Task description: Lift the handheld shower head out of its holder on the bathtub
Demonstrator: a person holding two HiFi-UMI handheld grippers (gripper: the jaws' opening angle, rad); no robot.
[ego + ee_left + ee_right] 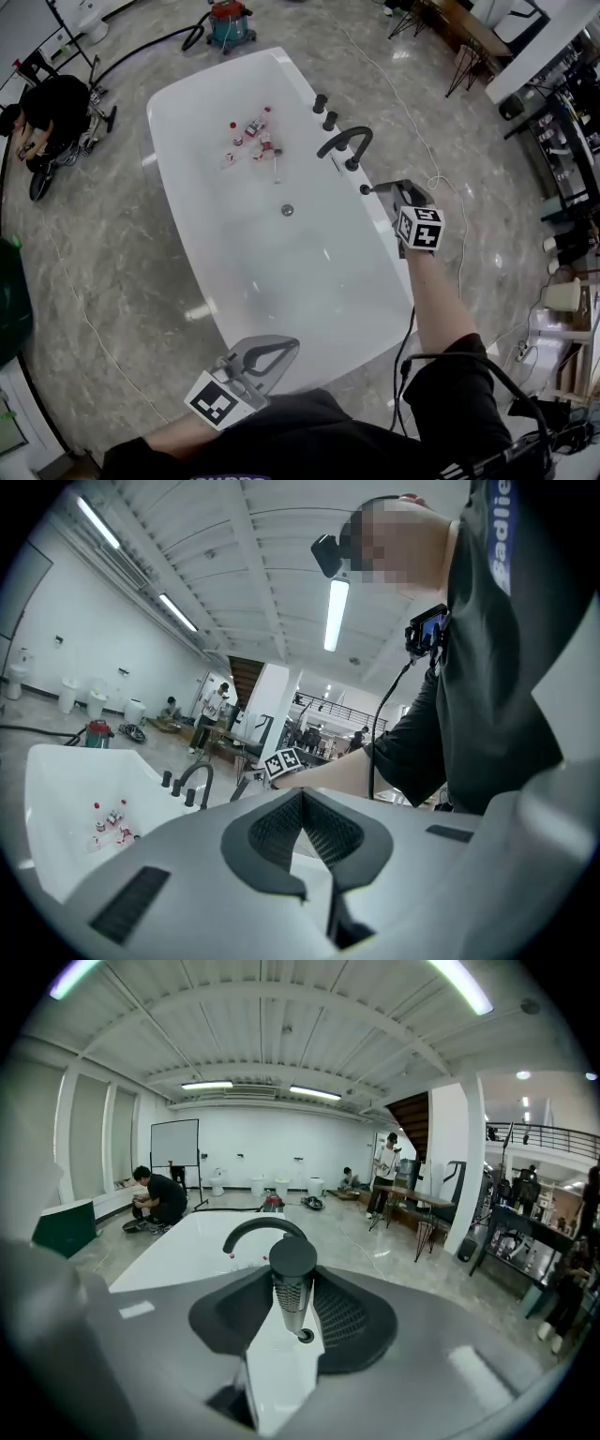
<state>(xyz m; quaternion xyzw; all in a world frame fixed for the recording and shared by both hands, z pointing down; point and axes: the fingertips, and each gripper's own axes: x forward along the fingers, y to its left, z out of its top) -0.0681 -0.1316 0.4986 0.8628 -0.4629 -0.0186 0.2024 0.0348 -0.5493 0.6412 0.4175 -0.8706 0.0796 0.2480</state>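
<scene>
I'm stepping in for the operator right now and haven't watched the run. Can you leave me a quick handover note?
Right hand-held gripper: shut on the handheld shower head, held upright, head up.
Left hand-held gripper: shut, empty, by the near end of the bathtub.
Things: the holder ring sits on the bathtub rim near the black faucet, just under the handle's lower end.
Done: grasp made; the shower head looks lifted out of the holder.
Left: raise it a little more to be sure it is clear.
</scene>
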